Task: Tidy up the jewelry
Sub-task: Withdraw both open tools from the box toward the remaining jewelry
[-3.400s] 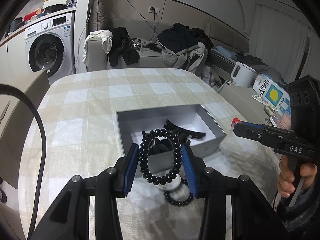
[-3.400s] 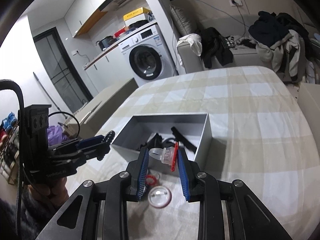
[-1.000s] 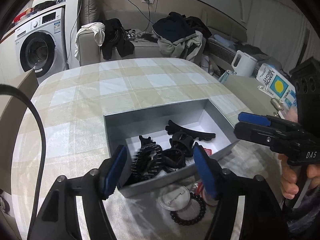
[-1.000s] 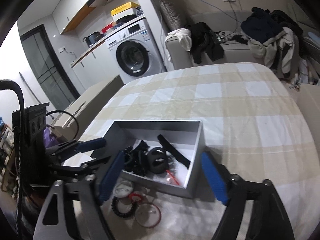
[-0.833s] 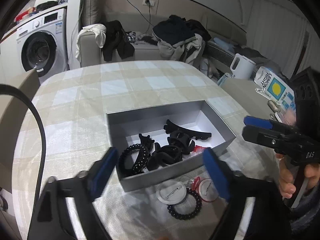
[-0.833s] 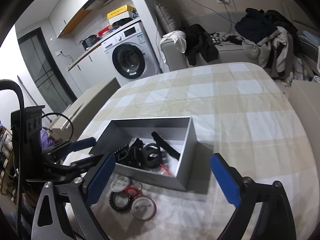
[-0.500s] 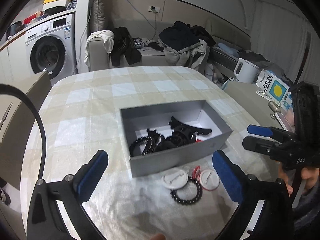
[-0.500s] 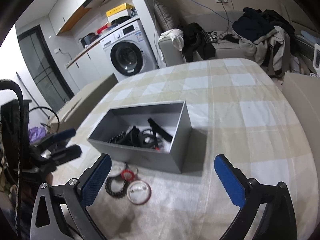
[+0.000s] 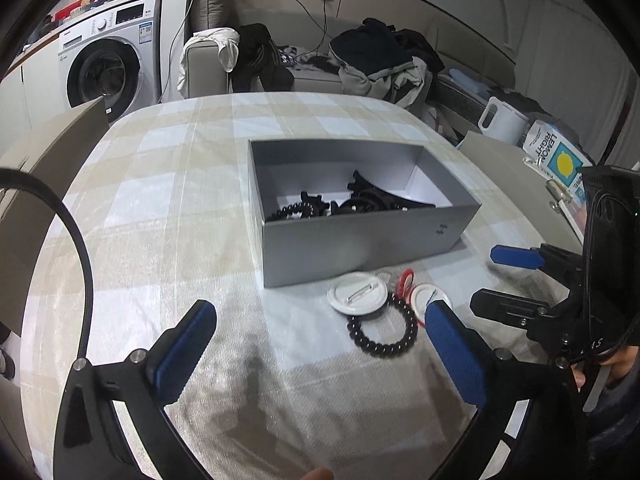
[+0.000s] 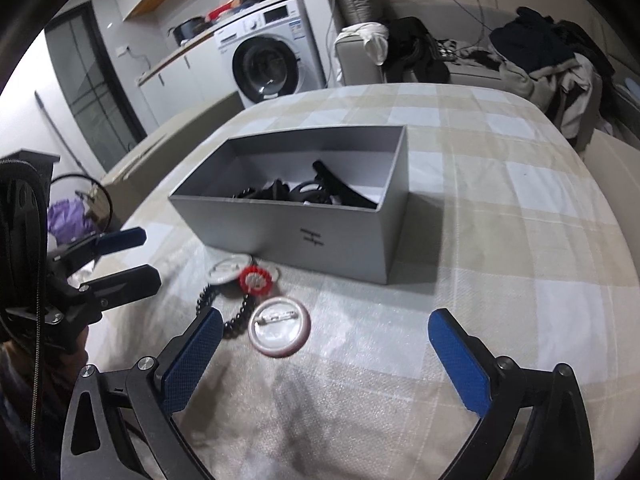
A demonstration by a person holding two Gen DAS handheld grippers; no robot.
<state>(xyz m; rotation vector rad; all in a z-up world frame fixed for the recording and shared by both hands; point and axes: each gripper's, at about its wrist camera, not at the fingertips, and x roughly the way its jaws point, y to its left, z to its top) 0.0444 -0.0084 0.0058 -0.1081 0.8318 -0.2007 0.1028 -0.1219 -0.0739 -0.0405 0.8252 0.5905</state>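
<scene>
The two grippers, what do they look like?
Both the left gripper and the right gripper have black angular frames with silver screws and textured blue pads. A black cable loops beside the left one.

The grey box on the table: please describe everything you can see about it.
The grey box is rectangular, open-topped, lidless, seemingly matte card, with a pale floor and a small dark mark on its near wall. It sits flat on the checked tablecloth. Black hair accessories lie piled inside. A white round badge lies just before its near wall; whether they touch is unclear. Neither tongs touch it.
</scene>
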